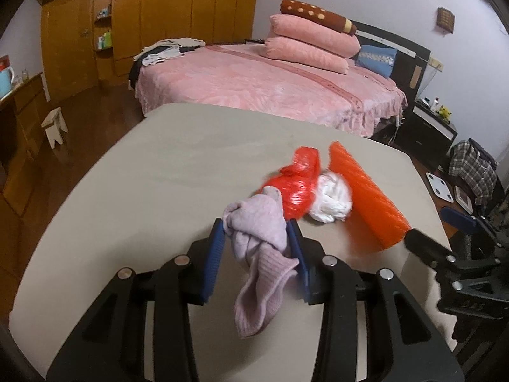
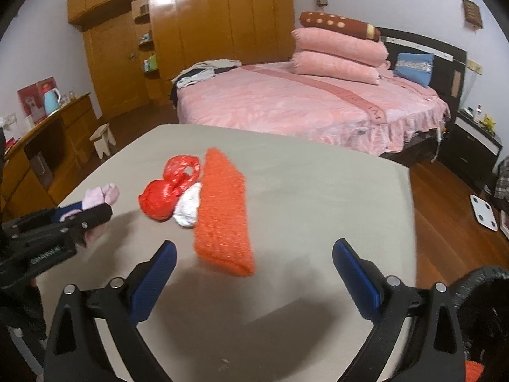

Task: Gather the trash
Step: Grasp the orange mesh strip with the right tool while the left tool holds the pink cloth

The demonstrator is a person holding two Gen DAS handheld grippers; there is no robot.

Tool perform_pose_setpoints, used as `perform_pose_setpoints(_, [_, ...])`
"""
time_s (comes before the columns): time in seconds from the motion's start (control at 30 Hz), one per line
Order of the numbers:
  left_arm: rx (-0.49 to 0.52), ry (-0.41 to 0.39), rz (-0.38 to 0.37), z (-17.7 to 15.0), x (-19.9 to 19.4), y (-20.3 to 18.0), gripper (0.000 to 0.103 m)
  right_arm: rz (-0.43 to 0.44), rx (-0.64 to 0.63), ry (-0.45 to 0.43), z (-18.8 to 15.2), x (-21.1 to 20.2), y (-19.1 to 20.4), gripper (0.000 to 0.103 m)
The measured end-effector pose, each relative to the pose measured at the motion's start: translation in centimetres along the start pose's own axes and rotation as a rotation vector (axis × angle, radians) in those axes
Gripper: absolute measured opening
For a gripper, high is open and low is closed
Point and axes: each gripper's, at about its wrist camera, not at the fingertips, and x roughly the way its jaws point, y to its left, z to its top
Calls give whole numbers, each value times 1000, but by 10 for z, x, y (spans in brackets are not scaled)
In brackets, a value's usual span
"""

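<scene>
Left gripper (image 1: 257,248) clamped on crumpled lilac knit sock (image 1: 254,242): lift clear; right gripper (image 2: 254,273) wide open, empty, close on orange knit cloth strip (image 2: 222,213) at 12 o'clock.

1. A beige table (image 2: 286,172) with rounded corners carries the things.
2. An orange knitted cloth (image 2: 222,210) lies flat near its middle.
3. A crumpled red plastic bag (image 2: 168,191) lies just beside the cloth.
4. A white crumpled wad (image 2: 187,207) rests between them, touching both.
</scene>
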Motion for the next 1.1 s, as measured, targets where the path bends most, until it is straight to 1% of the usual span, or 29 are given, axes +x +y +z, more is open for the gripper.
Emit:
perform_pose_setpoints(0.07, [-4,0,7,1,-1,4,39,4,-17,13,0,9,6,95])
perform_pose_setpoints(0.13, [-9,-1,13,1,-1,9,39,6,-38,32,2,21,12,92])
perform_pose_setpoints(0.23, [-20,-1,17,2,0,16,39,6,-49,50,4,31,15,85])
perform_pose_setpoints(0.33, [-23,-3,18,2,-1,19,39,16,-57,74,6,40,18,72])
perform_pose_setpoints(0.4, [-25,-3,17,3,-1,19,39,22,-67,89,7,44,19,56])
perform_pose_setpoints(0.43, [-24,-3,17,3,-1,20,39,27,-68,95,8,44,19,52])
perform_pose_setpoints(0.47, [-23,-4,15,3,-2,19,39,36,-65,96,8,43,19,44])
perform_pose_setpoints(0.5, [-22,-5,14,3,-3,19,39,42,-64,98,7,42,19,33])
perform_pose_setpoints(0.6, [-14,-10,11,3,-6,15,39,59,-71,99,7,37,18,16])
perform_pose_setpoints(0.7, [-8,-17,5,4,-10,11,39,64,-62,86,9,28,15,13])
perform_pose_setpoints(1.1, [22,-68,-33,16,-42,-17,39,71,-15,18,22,-24,2,12])
